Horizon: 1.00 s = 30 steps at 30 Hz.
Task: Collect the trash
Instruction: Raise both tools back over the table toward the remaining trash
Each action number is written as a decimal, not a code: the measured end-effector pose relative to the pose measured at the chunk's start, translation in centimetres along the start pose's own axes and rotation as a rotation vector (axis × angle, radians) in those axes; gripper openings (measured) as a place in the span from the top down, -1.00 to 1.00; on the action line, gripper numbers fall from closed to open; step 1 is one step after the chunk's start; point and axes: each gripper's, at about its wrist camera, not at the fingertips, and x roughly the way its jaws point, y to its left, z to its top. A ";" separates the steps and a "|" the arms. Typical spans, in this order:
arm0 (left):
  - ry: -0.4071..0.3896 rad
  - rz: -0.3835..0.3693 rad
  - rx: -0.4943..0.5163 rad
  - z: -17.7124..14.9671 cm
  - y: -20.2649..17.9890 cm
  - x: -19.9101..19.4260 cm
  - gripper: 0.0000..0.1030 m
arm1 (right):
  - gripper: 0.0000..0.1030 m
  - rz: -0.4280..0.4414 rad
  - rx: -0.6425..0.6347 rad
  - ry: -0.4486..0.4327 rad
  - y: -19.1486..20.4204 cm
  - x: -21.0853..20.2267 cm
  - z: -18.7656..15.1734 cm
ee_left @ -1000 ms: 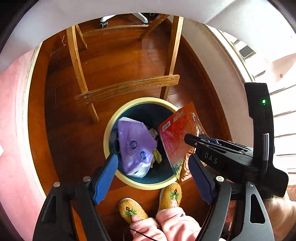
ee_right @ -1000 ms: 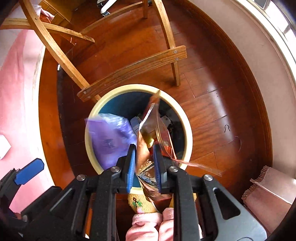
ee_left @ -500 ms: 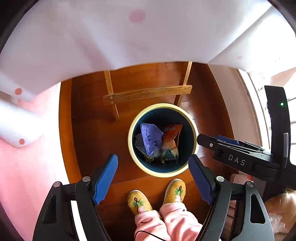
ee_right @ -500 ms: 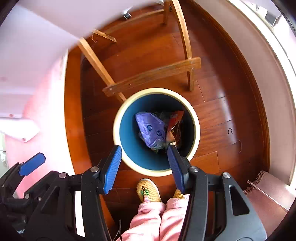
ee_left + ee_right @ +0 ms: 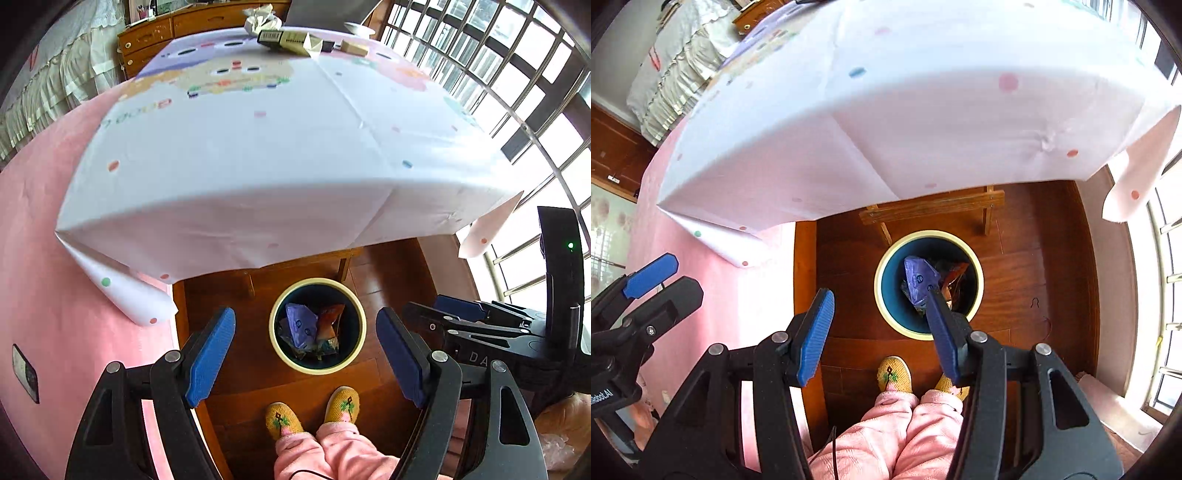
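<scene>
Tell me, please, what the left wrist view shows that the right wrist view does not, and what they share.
Only the left wrist view shows the far end of the white dotted tablecloth, where a yellow-and-black carton and crumpled white paper lie. Only the right wrist view shows the wooden table crossbar clearly. Both show the cream-rimmed dark blue bin holding a purple wrapper and an orange wrapper, and both open, empty grippers: left, right.
</scene>
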 end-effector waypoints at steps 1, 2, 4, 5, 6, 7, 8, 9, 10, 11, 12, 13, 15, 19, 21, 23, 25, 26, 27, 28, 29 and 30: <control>-0.017 0.005 0.005 0.3 -0.4 -1.4 -0.55 | 0.06 0.005 -0.016 -0.014 0.4 -1.3 0.3; -0.034 0.011 0.012 0.7 -0.8 -2.8 -0.55 | 0.06 0.010 -0.032 -0.029 0.7 -2.6 0.6; -0.064 0.015 0.025 1.7 -1.7 -5.5 -0.55 | 0.06 0.022 -0.061 -0.062 1.4 -5.0 1.2; -0.077 0.016 0.030 2.1 -2.1 -6.7 -0.55 | 0.06 0.026 -0.072 -0.077 1.6 -6.2 1.4; -0.089 0.020 0.035 2.5 -2.5 -7.9 -0.55 | 0.06 0.029 -0.081 -0.091 1.9 -7.3 1.7; -0.101 0.025 0.039 2.9 -2.9 -9.0 -0.55 | 0.06 0.037 -0.089 -0.105 2.1 -8.4 2.0; -0.118 0.032 0.045 3.2 -3.3 -10.1 -0.55 | 0.06 0.049 -0.096 -0.122 2.2 -9.5 2.3; -0.138 0.040 0.052 3.6 -3.8 -11.2 -0.55 | 0.06 0.059 -0.103 -0.139 2.4 -10.6 2.6; -0.157 0.051 0.059 4.0 -4.2 -12.4 -0.55 | 0.06 0.065 -0.113 -0.156 2.5 -11.7 2.9; -0.176 0.061 0.064 4.3 -4.7 -13.3 -0.55 | 0.06 0.072 -0.124 -0.171 2.7 -12.9 3.1; -0.196 0.070 0.067 4.5 -5.1 -14.3 -0.55 | 0.05 0.082 -0.136 -0.182 2.9 -14.2 3.5; -0.213 0.078 0.068 4.8 -5.5 -15.1 -0.55 | 0.05 0.089 -0.153 -0.191 3.0 -15.3 3.9; -0.239 0.093 0.063 5.3 -6.1 -16.6 -0.55 | 0.05 0.093 -0.195 -0.215 3.3 -17.1 4.5; -0.272 0.133 0.049 5.8 -6.9 -18.7 -0.55 | 0.05 0.107 -0.244 -0.267 3.7 -19.5 5.5; -0.287 0.145 0.041 5.9 -7.1 -19.3 -0.55 | 0.05 0.112 -0.269 -0.287 3.9 -20.3 6.0; -0.290 0.157 0.034 5.9 -7.0 -19.5 -0.55 | 0.05 0.105 -0.288 -0.304 4.1 -20.6 6.5; -0.290 0.167 0.027 5.8 -6.8 -19.5 -0.55 | 0.05 0.105 -0.284 -0.310 4.1 -21.0 7.1; -0.290 0.173 0.023 5.8 -6.5 -19.3 -0.55 | 0.05 0.108 -0.278 -0.310 4.0 -21.0 7.5; -0.289 0.178 0.016 5.8 -6.2 -19.2 -0.55 | 0.05 0.109 -0.273 -0.312 3.9 -21.0 7.8; -0.285 0.180 0.008 6.0 -5.8 -18.8 -0.55 | 0.05 0.110 -0.271 -0.314 3.9 -21.0 8.2; -0.280 0.180 0.000 6.1 -5.4 -18.6 -0.55 | 0.05 0.108 -0.271 -0.316 3.8 -20.9 8.5; -0.274 0.179 -0.009 6.3 -4.9 -18.2 -0.55 | 0.05 0.103 -0.270 -0.320 3.8 -20.8 8.8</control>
